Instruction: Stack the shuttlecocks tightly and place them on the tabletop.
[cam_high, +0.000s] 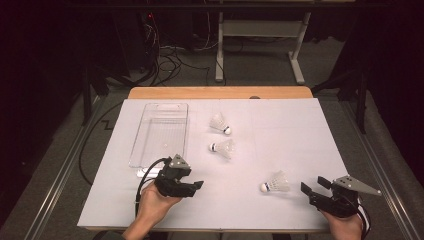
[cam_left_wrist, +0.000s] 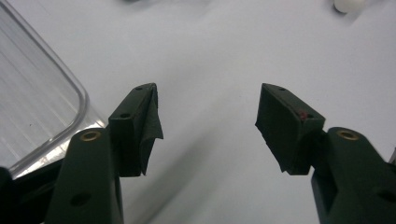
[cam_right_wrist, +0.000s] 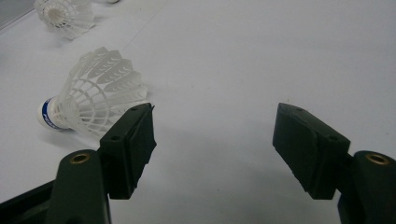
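Three white shuttlecocks lie on the white table top: one at the back, one in the middle, one near the front right. My left gripper rests low near the front left, jaws open and empty, beside the corner of a clear plastic tray. My right gripper is open and empty, just right of the front shuttlecock, whose feathers lie next to its left jaw without being between the jaws.
The clear tray is empty and lies along the table's left side. A wooden strip borders the far edge. Beyond it are cables and a desk frame on the floor. Another shuttlecock lies farther off.
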